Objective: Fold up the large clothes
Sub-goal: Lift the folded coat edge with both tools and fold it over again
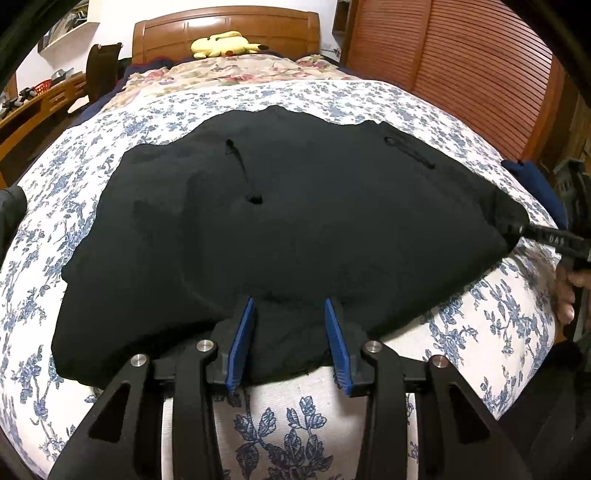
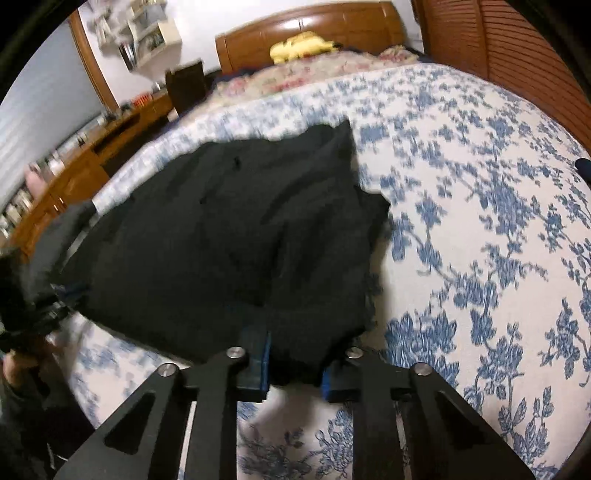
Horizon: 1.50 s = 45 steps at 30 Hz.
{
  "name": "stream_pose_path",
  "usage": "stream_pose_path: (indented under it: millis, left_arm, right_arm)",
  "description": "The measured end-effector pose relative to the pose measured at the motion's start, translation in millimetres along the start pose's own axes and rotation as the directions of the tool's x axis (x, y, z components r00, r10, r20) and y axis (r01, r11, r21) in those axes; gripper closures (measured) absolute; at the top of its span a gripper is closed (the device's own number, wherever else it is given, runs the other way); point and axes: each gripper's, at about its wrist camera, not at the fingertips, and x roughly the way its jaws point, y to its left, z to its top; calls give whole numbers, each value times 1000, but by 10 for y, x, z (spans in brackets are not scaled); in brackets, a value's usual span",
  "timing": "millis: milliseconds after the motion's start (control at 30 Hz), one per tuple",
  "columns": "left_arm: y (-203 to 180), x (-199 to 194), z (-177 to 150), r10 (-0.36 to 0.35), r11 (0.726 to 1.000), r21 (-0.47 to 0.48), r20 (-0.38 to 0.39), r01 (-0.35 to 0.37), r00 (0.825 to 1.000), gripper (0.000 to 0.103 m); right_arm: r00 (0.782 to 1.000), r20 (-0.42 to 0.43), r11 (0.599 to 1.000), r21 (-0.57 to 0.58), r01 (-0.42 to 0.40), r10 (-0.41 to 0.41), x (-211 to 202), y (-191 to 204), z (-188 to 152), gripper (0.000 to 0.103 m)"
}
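Blue-flowered bedspread carries the black garment spread flat; left gripper fingers clenched on its near hem, right gripper fingers pinching the garment's corner.

1. The black garment at frame centre is matt, soft cloth with a faintly fuzzy nap.
2. The bedspread is woven cloth, white with a blue floral print.
3. The left gripper at bottom centre has matt black plastic arms, ribbed blue pads and shiny metal pins.
4. The headboard at top centre is glossy varnished wood.
5. The yellow plush toy looks soft.
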Motion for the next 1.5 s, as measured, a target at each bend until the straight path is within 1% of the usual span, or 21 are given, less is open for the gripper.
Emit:
stream_pose_path:
  millis: [67, 167, 200, 400, 533, 667, 733, 800, 833, 867, 933, 1000, 1033, 1067, 1100, 1167, 1300, 1333, 1367, 1400, 1500]
  left_arm:
    - [20, -25, 3, -11, 1000, -3, -6, 11, 1000, 63]
    - [91, -120, 16, -32, 999, -15, -4, 32, 999, 63]
    - [102, -150, 20, -33, 999, -12, -1, 33, 999, 63]
    - [349, -587, 52, -27, 1000, -11, 77, 28, 997, 63]
    - [554, -916, 138, 26, 1000, -3, 150, -26, 988, 63]
    - [810, -1177, 208, 86, 996, -8, 204, -87, 975, 63]
    - [990, -1306, 197, 121, 993, -35, 230, -116, 966, 63]
    - [1127, -1379, 152, 131, 991, -64, 252, -119, 959, 63]
    - [1218, -1406, 123, 139, 989, -89, 256, -119, 957, 63]
    - [1292, -1414, 97, 138, 988, -109, 258, -113, 956, 63]
    - [1423, -1400, 45, 134, 984, -145, 252, -99, 958, 63]
    - [1496, -1397, -12, 144, 981, -160, 252, -106, 957, 63]
    - [1517, -1397, -28, 156, 980, -161, 252, -118, 955, 63]
    - [1523, -1399, -46, 165, 979, -163, 253, -126, 953, 63]
    - [1538, -1391, -53, 164, 978, -165, 255, -124, 953, 63]
    - [1586, -1384, -64, 151, 979, -173, 256, -109, 955, 63]
    - [1601, -1393, -95, 140, 980, -176, 253, -97, 957, 63]
    - [1591, -1398, -93, 133, 980, -176, 256, -90, 958, 63]
    - [1581, -1409, -94, 128, 981, -175, 258, -84, 957, 63]
    - [1558, -1408, -77, 122, 982, -173, 262, -78, 957, 63]
    - [1454, -1410, -35, 101, 986, -154, 275, -60, 956, 63]
  right_arm:
    - [999, 53, 1000, -4, -9, 9, -102, 10, 37, 87]
    - [992, 125, 999, -41, 10, -5, -230, 139, 134, 88]
    - [991, 137, 998, -51, 20, -13, -258, 188, 162, 88]
    - [977, 215, 990, -143, 23, 8, -493, 673, 480, 88]
    - [968, 245, 971, -238, 11, 49, -559, 1194, 694, 88]
    - [965, 239, 943, -332, -26, 110, -475, 1766, 817, 88]
    - [964, 226, 926, -375, -45, 139, -379, 2062, 847, 88]
    - [963, 199, 905, -416, -82, 179, -246, 2383, 848, 88]
    - [963, 180, 898, -428, -106, 199, -117, 2457, 873, 88]
    - [963, 159, 891, -434, -130, 218, -30, 2579, 845, 88]
    - [966, 102, 880, -444, -171, 239, 197, 2757, 776, 83]
    - [962, 41, 865, -450, -222, 268, 415, 2853, 696, 76]
    - [961, 7, 861, -447, -244, 276, 502, 2881, 655, 74]
    - [961, -15, 860, -443, -253, 275, 565, 2889, 628, 70]
    - [962, -25, 861, -441, -255, 272, 606, 2877, 612, 62]
    - [962, -21, 862, -439, -253, 272, 592, 2846, 618, 56]
    - [970, 16, 882, -419, -213, 242, 465, 2781, 604, 53]
    - [973, 22, 888, -415, -200, 229, 406, 2814, 546, 53]
    - [978, 34, 894, -411, -176, 208, 374, 2768, 535, 53]
    - [982, 53, 902, -407, -145, 182, 256, 2782, 484, 53]
    - [990, 97, 927, -370, -57, 100, 212, 2690, 462, 53]
